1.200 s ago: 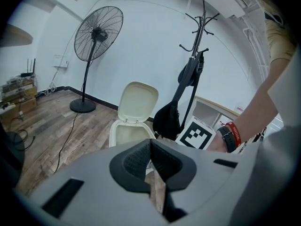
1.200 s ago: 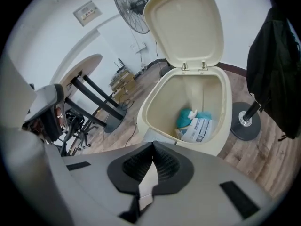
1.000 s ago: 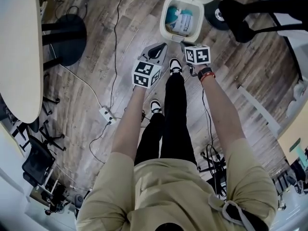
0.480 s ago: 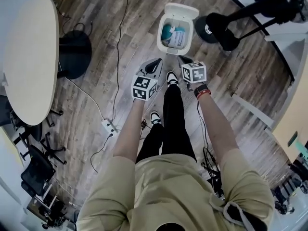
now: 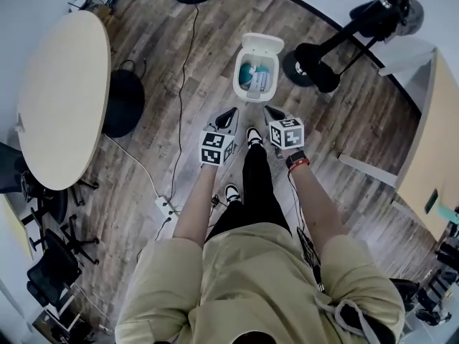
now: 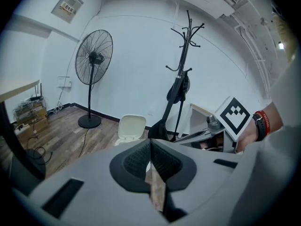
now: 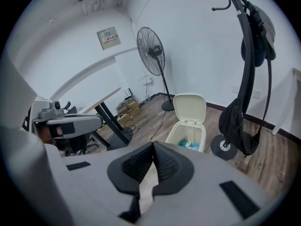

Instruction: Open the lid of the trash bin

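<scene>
Trash bin [image 5: 239, 77] sits on floor at 12 o'clock from person's shoes, w/ coat stand base [image 5: 310, 57] just beside it at 3. Lid [image 5: 263, 45] stands up, so job looks done. Risk: a nudge to the bin drops lid shut again. Left hand-held gripper [image 5: 230, 112] & right hand-held gripper [image 5: 270, 110] are closed, empty, apart from bin. Right gripper view looks into bin at rubbish [image 7: 189, 145]. Left gripper view catches only lid, w/ bin body hidden behind jaws.

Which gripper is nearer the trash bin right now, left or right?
Right, narrowly. The right gripper is just short of the open trash bin, slightly to its right. The left gripper is a little farther back, to its left. Both are shut and touch nothing.
</scene>
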Demonstrator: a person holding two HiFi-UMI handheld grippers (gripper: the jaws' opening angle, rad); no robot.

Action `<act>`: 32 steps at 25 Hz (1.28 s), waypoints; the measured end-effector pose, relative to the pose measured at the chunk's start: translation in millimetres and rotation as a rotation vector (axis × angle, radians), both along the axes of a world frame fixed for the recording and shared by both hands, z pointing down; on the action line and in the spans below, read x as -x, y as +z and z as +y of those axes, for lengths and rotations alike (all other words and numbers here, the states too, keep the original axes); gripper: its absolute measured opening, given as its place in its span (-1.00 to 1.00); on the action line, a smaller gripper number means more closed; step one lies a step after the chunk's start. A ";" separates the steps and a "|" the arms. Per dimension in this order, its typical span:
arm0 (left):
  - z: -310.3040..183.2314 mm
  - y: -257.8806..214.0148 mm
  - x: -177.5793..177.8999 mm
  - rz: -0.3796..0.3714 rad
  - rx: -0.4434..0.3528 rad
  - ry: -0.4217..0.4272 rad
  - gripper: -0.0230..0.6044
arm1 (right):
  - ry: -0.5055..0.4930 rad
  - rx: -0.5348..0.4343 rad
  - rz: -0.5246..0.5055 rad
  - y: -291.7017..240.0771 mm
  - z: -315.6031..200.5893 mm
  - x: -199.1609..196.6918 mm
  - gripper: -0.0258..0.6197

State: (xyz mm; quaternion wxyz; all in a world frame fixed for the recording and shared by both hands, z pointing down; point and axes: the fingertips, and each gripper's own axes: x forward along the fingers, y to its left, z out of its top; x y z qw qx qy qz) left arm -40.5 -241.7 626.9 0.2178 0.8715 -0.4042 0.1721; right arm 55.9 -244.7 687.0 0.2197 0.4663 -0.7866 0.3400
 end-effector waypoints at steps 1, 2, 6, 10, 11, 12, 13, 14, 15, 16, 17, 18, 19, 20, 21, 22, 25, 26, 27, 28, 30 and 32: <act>4.9 -8.8 1.8 0.003 -0.005 -0.001 -0.85 | 0.006 -0.011 0.001 -11.1 5.6 1.5 -0.90; 9.2 -17.6 2.9 0.007 -0.012 0.000 -0.85 | 0.011 -0.025 0.004 -21.7 10.4 2.1 -0.90; 32.0 -54.9 13.2 0.008 -0.046 0.009 -0.85 | 0.014 -0.086 0.032 -65.6 34.6 7.9 -0.91; 57.1 -89.2 23.6 -0.018 -0.055 0.015 -0.85 | 0.031 -0.139 0.040 -113.6 58.2 7.8 -0.90; 62.8 -96.9 24.1 -0.027 -0.060 0.022 -0.85 | 0.034 -0.153 0.039 -124.9 62.8 6.5 -0.91; 68.3 -104.8 24.4 -0.034 -0.068 0.029 -0.85 | 0.034 -0.167 0.039 -135.4 67.4 5.8 -0.91; 74.0 -112.5 25.0 -0.038 -0.078 0.034 -0.85 | 0.034 -0.182 0.040 -145.4 72.5 5.6 -0.91; 79.7 -120.3 26.1 -0.037 -0.087 0.035 -0.85 | 0.035 -0.197 0.041 -155.1 78.1 5.6 -0.91; 85.3 -128.2 27.7 -0.034 -0.095 0.032 -0.85 | 0.040 -0.211 0.042 -164.8 83.9 5.8 -0.91; 90.6 -136.5 29.5 -0.029 -0.103 0.028 -0.85 | 0.048 -0.225 0.042 -174.7 89.5 5.8 -0.91; 95.9 -145.0 31.1 -0.024 -0.110 0.023 -0.85 | 0.059 -0.238 0.041 -184.6 95.4 5.4 -0.91; 101.3 -153.6 32.2 -0.018 -0.118 0.018 -0.85 | 0.071 -0.249 0.038 -194.3 101.5 4.6 -0.91; 106.8 -162.0 33.2 -0.014 -0.127 0.014 -0.85 | 0.084 -0.258 0.033 -203.5 108.0 3.7 -0.91; 112.0 -170.6 34.2 -0.009 -0.136 0.011 -0.85 | 0.097 -0.264 0.027 -212.2 114.6 2.7 -0.91; 116.8 -179.4 35.2 -0.005 -0.147 0.007 -0.85 | 0.109 -0.270 0.020 -220.7 121.1 1.5 -0.91; 121.1 -188.4 35.9 -0.001 -0.158 0.003 -0.85 | 0.119 -0.277 0.015 -229.0 127.5 0.3 -0.91; 133.3 -214.3 37.2 0.010 -0.189 -0.012 -0.85 | 0.138 -0.308 0.007 -253.1 145.3 -3.1 -0.91; 137.2 -222.2 38.0 0.014 -0.199 -0.016 -0.85 | 0.142 -0.321 0.008 -260.7 150.9 -3.6 -0.91; 141.5 -229.7 39.1 0.017 -0.209 -0.020 -0.85 | 0.149 -0.335 0.008 -268.1 156.6 -3.8 -0.91; 146.4 -236.7 40.3 0.019 -0.219 -0.023 -0.85 | 0.158 -0.350 0.007 -275.5 162.7 -4.2 -0.91; 157.3 -249.3 42.9 0.023 -0.239 -0.029 -0.85 | 0.191 -0.386 0.001 -291.6 174.9 -6.1 -0.91; 168.2 -259.9 46.0 0.026 -0.260 -0.034 -0.85 | 0.223 -0.427 -0.006 -308.0 185.7 -7.4 -0.91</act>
